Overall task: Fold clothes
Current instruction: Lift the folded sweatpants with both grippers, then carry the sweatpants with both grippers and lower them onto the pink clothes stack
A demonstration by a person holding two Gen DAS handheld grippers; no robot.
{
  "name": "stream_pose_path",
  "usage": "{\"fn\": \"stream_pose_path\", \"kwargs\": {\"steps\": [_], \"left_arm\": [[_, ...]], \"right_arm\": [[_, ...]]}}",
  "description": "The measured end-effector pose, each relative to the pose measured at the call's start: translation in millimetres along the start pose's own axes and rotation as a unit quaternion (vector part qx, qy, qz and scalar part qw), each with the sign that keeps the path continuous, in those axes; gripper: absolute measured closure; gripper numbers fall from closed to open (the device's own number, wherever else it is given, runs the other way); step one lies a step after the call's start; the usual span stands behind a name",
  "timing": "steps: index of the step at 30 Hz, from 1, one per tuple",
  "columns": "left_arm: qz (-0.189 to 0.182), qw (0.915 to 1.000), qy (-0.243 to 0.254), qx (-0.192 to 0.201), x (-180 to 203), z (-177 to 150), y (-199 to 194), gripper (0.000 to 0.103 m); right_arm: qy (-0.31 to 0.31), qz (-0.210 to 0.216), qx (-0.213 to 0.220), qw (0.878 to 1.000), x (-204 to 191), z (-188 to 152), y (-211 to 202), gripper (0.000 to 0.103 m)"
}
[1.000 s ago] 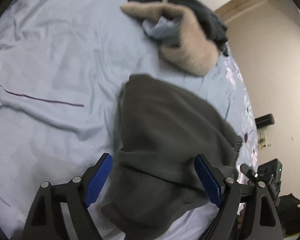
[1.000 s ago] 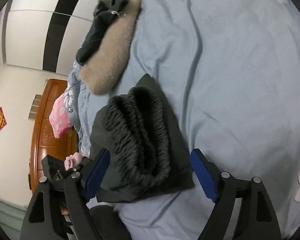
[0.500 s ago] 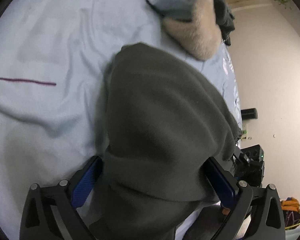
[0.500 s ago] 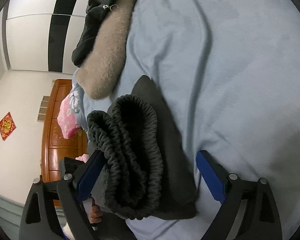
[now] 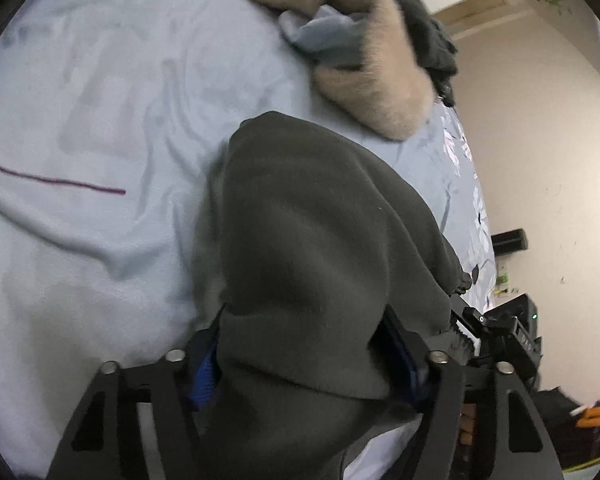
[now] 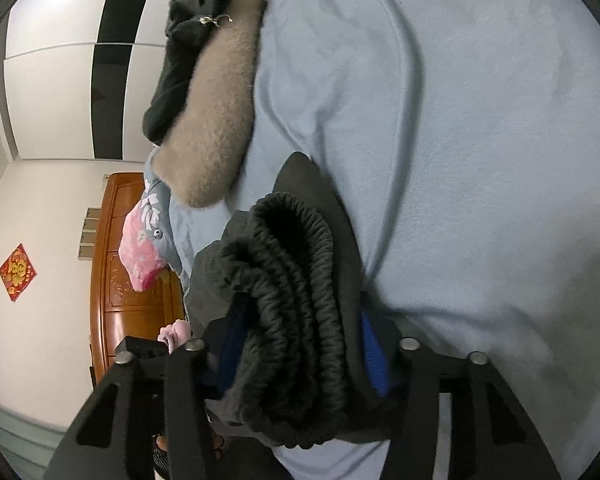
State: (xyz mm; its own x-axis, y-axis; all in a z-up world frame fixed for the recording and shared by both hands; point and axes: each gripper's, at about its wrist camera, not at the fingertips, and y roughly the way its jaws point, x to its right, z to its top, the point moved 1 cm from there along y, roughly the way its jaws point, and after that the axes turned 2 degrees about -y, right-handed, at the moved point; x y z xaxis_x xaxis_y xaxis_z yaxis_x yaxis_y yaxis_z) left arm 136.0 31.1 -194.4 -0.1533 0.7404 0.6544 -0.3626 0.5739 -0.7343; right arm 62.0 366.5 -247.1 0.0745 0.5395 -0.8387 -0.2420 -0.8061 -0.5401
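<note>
— Currently, what's on the bed (image 5: 80,264), left to right?

— Entry one: my left gripper (image 5: 300,364), jaws closing, with the plain end of the dark grey garment (image 5: 320,232) bunched between them. The cloth fills the gap and hides most of the blue pads, so I judge it gripped. Entry two: my right gripper (image 6: 300,356), jaws also closing, around the ribbed waistband (image 6: 296,296) of what I take to be the same garment, stacked in several layers; the pads press its sides.

— Where does it lie?

— Near my edge of the pale blue bed, its near part raised between the grippers, the far part resting on the sheet.

— Orientation?

— Its long axis runs away from me, up the bed toward the heap. In the left view the far end is a rounded fold; in the right view it narrows to a point.

— Progress?

— Item appears already doubled over, layers stacked, so partway folded. Left, in my judgement: another fold or a tidy set-down. The heap beyond, a beige fluffy garment (image 5: 376,80) lying with a black garment (image 6: 184,64), looks unfolded. Well short of finished.
</note>
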Motion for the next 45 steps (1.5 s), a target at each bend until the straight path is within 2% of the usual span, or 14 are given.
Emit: {"fn": "stream_pose_path", "kwargs": {"steps": [5, 11, 15, 19, 25, 28, 32, 39, 45], "left_arm": [[-0.005, 0.9997, 0.023, 0.012, 12.5, -3.1, -23.6, 0.039], [-0.019, 0.9991, 0.024, 0.030, 16.8, -9.8, -49.1, 0.040], [-0.030, 0.9980, 0.026, 0.049, 13.8, -11.8, -78.0, 0.040], [-0.028, 0.9959, 0.030, 0.081, -0.6, -7.9, -124.7, 0.040], [-0.019, 0.9883, 0.039, 0.146, -41.7, 12.0, -230.9, 0.039], [-0.001, 0.9838, 0.045, 0.173, -73.9, 26.9, -291.5, 0.039], [0.037, 0.9786, 0.049, 0.196, -125.4, 47.8, -365.7, 0.039], [0.088, 0.9723, 0.031, 0.214, -222.1, 80.9, -460.2, 0.039], [0.114, 0.9734, 0.026, 0.197, -288.8, 110.7, -501.6, 0.039]], "right_arm": [[-0.004, 0.007, 0.006, 1.000, -13.8, -10.6, -19.6, 0.056], [-0.019, 0.011, 0.009, 1.000, -35.2, -29.1, -37.1, 0.056], [-0.054, 0.011, 0.005, 0.998, -71.7, -37.2, -37.5, 0.056], [-0.095, 0.020, -0.005, 0.995, -119.8, -44.0, -19.2, 0.056], [-0.161, 0.061, -0.045, 0.984, -221.4, -60.2, 43.9, 0.056], [-0.194, 0.085, -0.076, 0.974, -277.3, -80.1, 90.4, 0.056], [-0.218, 0.103, -0.124, 0.962, -331.3, -114.6, 155.0, 0.057], [-0.243, 0.120, -0.204, 0.941, -406.3, -180.7, 272.1, 0.057], [-0.238, 0.118, -0.232, 0.936, -432.3, -219.4, 340.4, 0.057]]}}
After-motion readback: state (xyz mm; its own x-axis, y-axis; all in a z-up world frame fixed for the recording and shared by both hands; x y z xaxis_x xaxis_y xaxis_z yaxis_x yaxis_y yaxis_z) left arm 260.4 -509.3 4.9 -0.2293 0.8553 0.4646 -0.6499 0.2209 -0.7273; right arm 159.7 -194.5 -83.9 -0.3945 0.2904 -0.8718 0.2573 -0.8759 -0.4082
